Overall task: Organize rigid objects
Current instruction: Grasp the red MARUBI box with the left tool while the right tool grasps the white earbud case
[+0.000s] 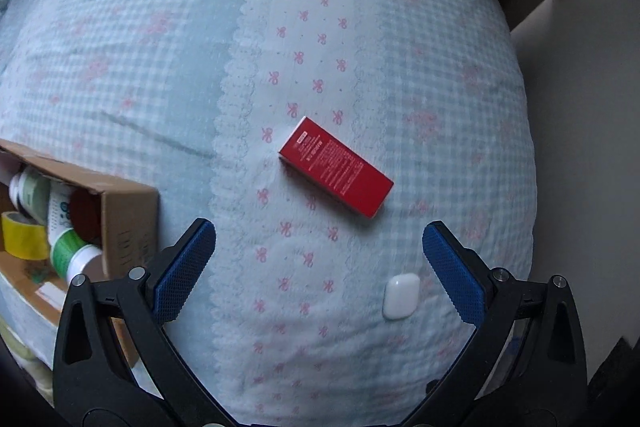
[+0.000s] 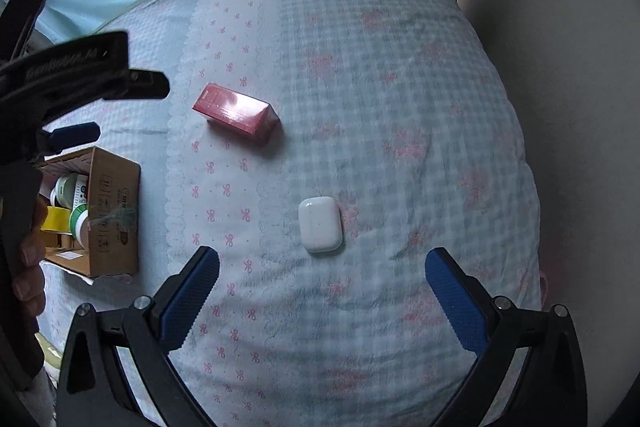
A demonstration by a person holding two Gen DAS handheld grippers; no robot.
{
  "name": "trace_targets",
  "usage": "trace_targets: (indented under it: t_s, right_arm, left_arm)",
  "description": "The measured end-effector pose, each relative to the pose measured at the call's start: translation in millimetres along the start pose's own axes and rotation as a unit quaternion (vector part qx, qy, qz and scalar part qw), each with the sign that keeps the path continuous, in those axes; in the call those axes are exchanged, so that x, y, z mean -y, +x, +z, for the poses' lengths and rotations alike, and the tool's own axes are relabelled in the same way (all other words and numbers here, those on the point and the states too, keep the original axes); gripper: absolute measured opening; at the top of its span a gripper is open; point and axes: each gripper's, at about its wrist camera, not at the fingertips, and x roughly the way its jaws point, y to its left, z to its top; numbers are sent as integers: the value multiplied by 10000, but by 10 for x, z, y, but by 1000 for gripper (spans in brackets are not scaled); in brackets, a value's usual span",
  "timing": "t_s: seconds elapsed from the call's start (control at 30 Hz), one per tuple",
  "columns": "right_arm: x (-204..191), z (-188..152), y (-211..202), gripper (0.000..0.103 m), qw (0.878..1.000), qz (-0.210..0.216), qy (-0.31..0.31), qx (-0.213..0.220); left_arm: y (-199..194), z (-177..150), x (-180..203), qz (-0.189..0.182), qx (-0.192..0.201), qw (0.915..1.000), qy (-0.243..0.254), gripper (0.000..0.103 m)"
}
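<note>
Right gripper (image 2: 322,287), jaws spread and empty, sits just short of the white earbud case (image 2: 320,224), long axis pointing away; left gripper (image 1: 319,261), also spread, faces the red carton (image 1: 335,167) lying diagonally.

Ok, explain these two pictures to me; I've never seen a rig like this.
A person holds two hand-held grippers, each with a camera looking along its blue-padded fingers. One picture is from the left gripper, the other from the right gripper. Both are open and hold nothing. On the patterned bedcover lie a red box and a white earbud case. At the left stands a cardboard box already holding bottles and yellow tape.
</note>
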Motion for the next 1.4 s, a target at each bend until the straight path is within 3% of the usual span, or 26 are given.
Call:
trace_targets:
  t_s: [0.17, 0.37, 0.43, 0.53, 0.6, 0.67, 0.8, 1.17, 1.4]
  right_arm:
    - [6, 54, 491, 98, 9997, -12, -6, -248]
    - [-59, 79, 1003, 92, 9986, -7, -63, -519]
    - [-91, 96, 1156, 83, 9980, 2, -64, -628]
    - [-149, 113, 1363, 79, 9967, -2, -57, -810]
    - [-205, 109, 1472, 73, 9956, -57, -89, -926]
    - [-247, 105, 1552, 62, 9947, -157, -101, -1010]
    - [-277, 95, 1570, 42, 9943, -453, -137, -959]
    - [-184, 112, 1478, 42, 9959, -322, 174, -832]
    - [-80, 46, 1300, 42, 9961, -266, 349, -770]
  left_arm:
    - [617, 281, -95, -139, -380, 9957, -834, 101]
    - [1164, 425, -113, 7, -662, 9912, -1145, 95]
    - [1295, 430, -119, 33, -747, 9900, -1196, 89]
    - [1408, 402, -117, 111, -791, 9898, -1183, 86]
    - [1422, 387, -88, 175, -764, 9908, -1107, 85]
    - [1411, 367, -48, 226, -707, 9926, -956, 72]
    - [1359, 333, 6, 146, -691, 9953, -668, 61]
    - [968, 113, 30, 11, -442, 9988, -205, 51]
    - [809, -218, -69, -61, -562, 9983, -102, 46]
